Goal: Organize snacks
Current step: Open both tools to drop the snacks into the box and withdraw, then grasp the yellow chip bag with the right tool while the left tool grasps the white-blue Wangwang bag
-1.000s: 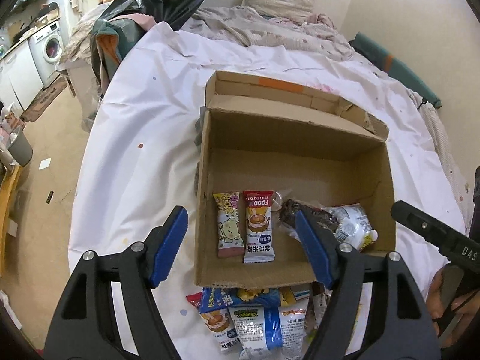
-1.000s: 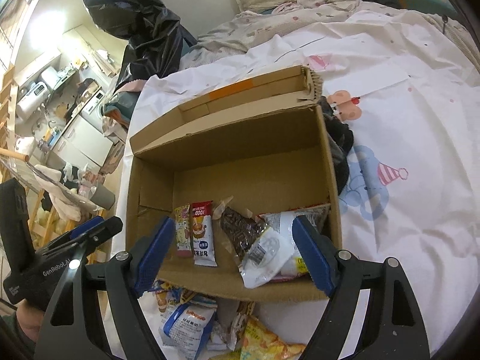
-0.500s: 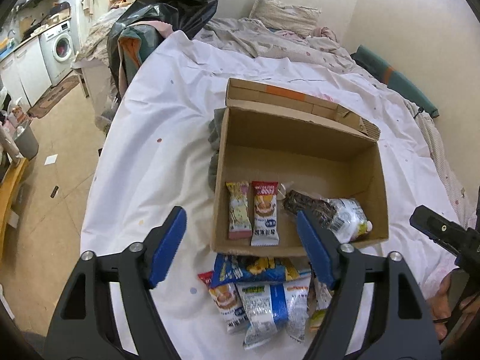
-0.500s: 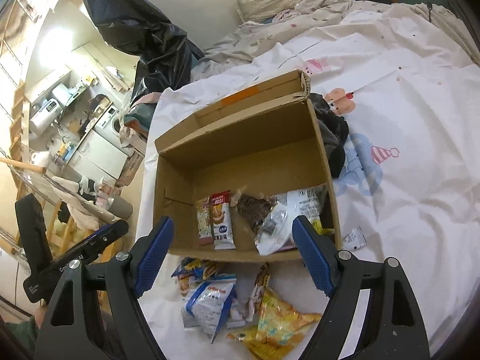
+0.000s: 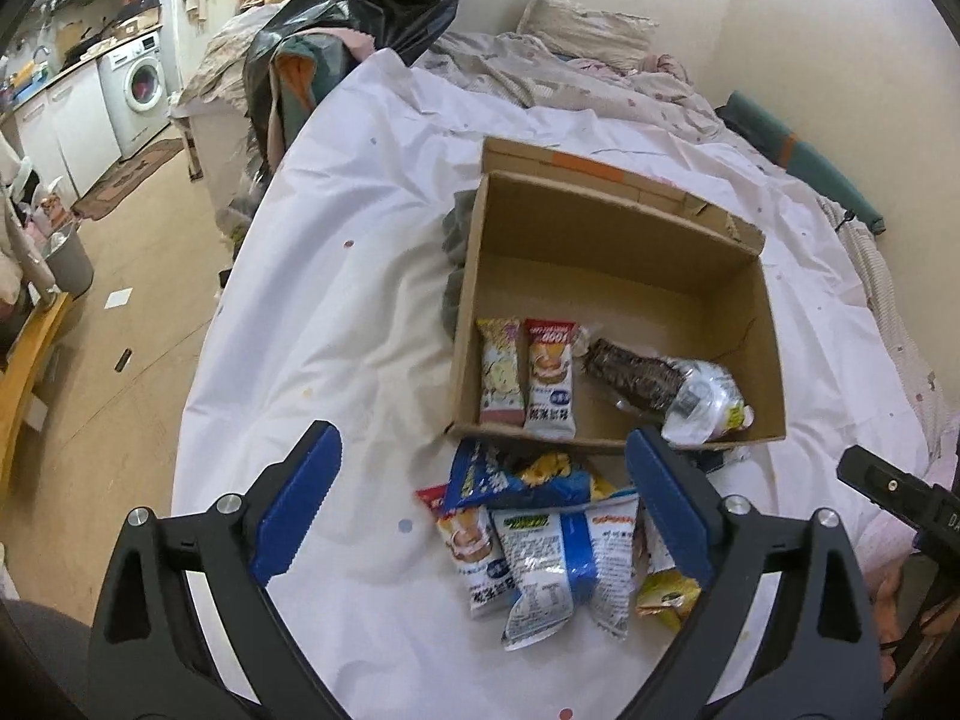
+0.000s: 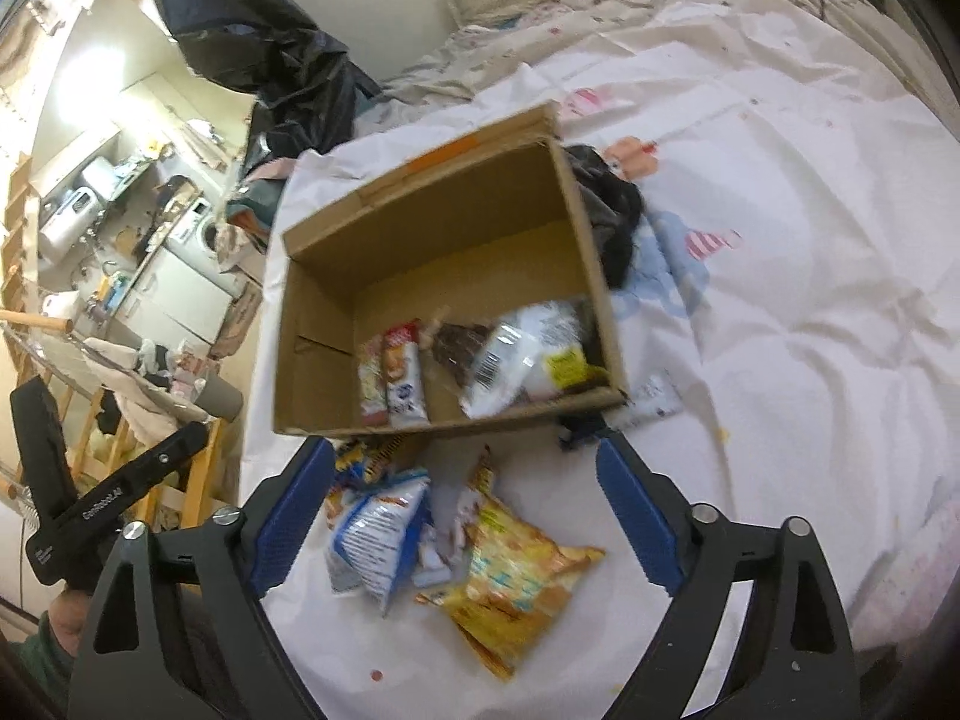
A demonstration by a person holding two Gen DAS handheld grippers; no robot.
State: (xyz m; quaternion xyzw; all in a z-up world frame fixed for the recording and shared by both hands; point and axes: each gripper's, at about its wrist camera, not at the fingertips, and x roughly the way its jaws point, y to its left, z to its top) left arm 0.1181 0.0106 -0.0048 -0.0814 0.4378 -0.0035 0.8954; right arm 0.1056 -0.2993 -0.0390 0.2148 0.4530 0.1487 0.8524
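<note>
An open cardboard box (image 5: 624, 246) (image 6: 444, 204) lies on a white bedsheet. Inside it are two small bar packets (image 5: 528, 381) (image 6: 396, 381) side by side and a dark-and-clear snack bag (image 5: 672, 387) (image 6: 510, 354). A pile of loose snack packets (image 5: 540, 552) lies on the sheet in front of the box, among them a blue-white bag (image 6: 378, 534) and a yellow bag (image 6: 516, 576). My left gripper (image 5: 483, 495) is open and empty above the pile. My right gripper (image 6: 465, 504) is open and empty above the same pile.
A dark cloth (image 6: 606, 222) lies against the box's right side. A black plastic bag (image 5: 360, 6) and bedding are heaped at the bed's far end. The bed's left edge drops to a floor with a washing machine (image 5: 141, 81) and wooden furniture (image 5: 24, 360).
Both grippers have pulled back and up from the box. The pile of packets in front of the box has come fully into view. Both grippers stay open.
</note>
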